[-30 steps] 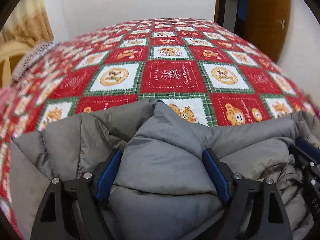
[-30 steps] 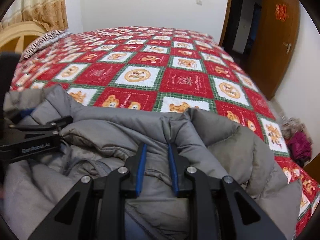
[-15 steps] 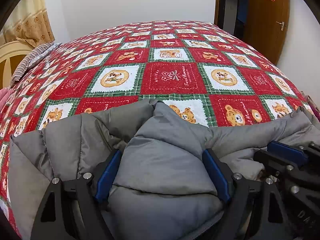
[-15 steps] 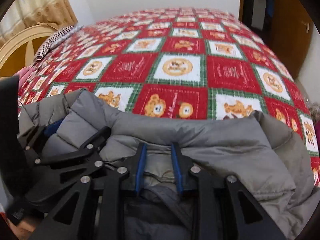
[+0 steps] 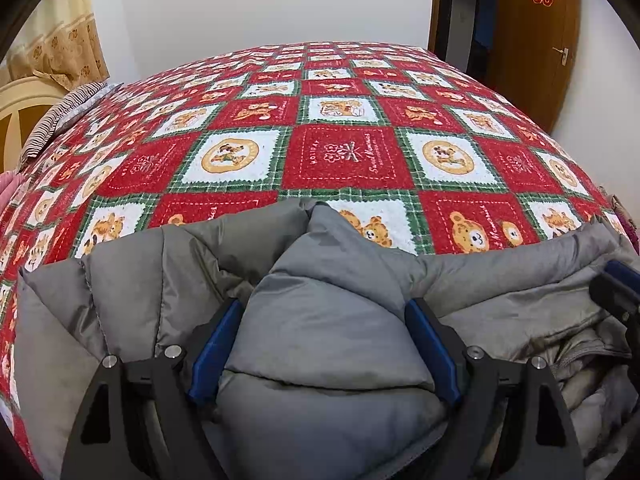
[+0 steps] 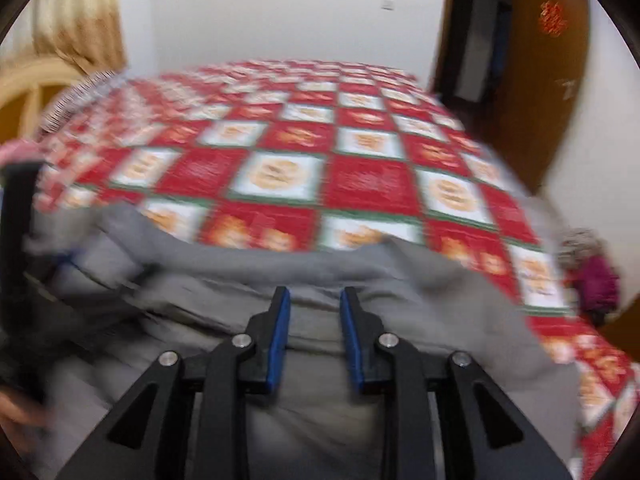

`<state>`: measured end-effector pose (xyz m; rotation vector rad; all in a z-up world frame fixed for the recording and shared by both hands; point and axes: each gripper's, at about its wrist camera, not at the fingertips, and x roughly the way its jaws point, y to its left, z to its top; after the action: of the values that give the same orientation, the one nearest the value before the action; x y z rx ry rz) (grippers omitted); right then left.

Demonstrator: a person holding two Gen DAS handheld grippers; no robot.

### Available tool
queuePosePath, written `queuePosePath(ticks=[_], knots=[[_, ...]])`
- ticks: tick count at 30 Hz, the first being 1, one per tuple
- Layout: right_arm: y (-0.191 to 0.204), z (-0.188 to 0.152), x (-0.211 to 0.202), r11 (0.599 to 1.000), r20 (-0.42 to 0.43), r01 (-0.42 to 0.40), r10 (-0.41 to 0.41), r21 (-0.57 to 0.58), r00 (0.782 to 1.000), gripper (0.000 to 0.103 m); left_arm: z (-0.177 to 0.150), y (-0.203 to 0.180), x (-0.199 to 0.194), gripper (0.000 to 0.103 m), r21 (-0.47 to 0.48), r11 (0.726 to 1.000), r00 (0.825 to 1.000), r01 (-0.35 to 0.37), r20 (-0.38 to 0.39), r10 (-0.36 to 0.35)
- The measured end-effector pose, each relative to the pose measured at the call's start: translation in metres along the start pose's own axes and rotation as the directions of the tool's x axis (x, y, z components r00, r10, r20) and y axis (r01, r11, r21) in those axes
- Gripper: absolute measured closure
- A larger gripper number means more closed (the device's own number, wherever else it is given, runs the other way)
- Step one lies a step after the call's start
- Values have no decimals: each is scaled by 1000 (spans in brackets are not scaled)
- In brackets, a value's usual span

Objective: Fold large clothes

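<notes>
Left wrist view has the left gripper [image 5: 320, 344] clamped wide on a fat bunched fold of the puffy grey quilted jacket [image 5: 120, 300], lying at the near edge of the bed's red-and-green teddy-bear patchwork quilt [image 5: 348, 160]. Further right, the right gripper [image 6: 314, 334] has just been closing, its 2 jaws pinching grey fabric. Looks like an early fold; the jacket's still lumpy, so plenty left.
</notes>
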<state>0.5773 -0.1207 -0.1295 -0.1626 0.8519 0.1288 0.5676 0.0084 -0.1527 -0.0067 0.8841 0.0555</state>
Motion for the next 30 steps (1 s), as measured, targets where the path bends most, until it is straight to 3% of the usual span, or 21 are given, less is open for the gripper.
queuePosePath(ticks=[2, 9, 12, 14, 19, 26, 28, 29, 30], knots=[[-10, -13, 8, 998, -2, -60, 60, 19, 998, 78, 0, -1, 0, 18, 7, 1000, 1000, -9, 0, 9], [-7, -13, 12, 999, 20, -35, 35, 6, 999, 77, 0, -2, 0, 17, 10, 1000, 1000, -16, 1, 16], [-32, -19, 2, 985, 70, -113, 105, 129, 992, 82, 1, 0, 0, 17, 0, 1000, 1000, 0, 3, 0], [-45, -21, 10, 966, 54, -155, 146, 209, 988, 94, 0, 0, 0, 17, -2, 1000, 1000, 5, 3, -5], [-54, -17, 27, 932, 51, -239, 235, 272, 971, 95, 0, -2, 1, 16, 4, 1000, 1000, -6, 0, 6], [-49, -12, 15, 947, 10, -208, 212, 244, 977, 92, 1, -3, -2, 15, 14, 1000, 999, -14, -31, 14], [-54, -11, -17, 946, 27, -207, 207, 249, 978, 89, 1, 4, -19, 16, 15, 997, 994, 77, -84, -75], [-57, -12, -44, 946, 83, -220, 206, 240, 975, 82, -2, 15, -44, 16, 9, 986, 983, 169, -66, -169], [-60, -14, -73, 948, 128, -226, 201, 224, 971, 81, -5, 22, -61, 16, 19, 976, 976, 216, -44, -215]])
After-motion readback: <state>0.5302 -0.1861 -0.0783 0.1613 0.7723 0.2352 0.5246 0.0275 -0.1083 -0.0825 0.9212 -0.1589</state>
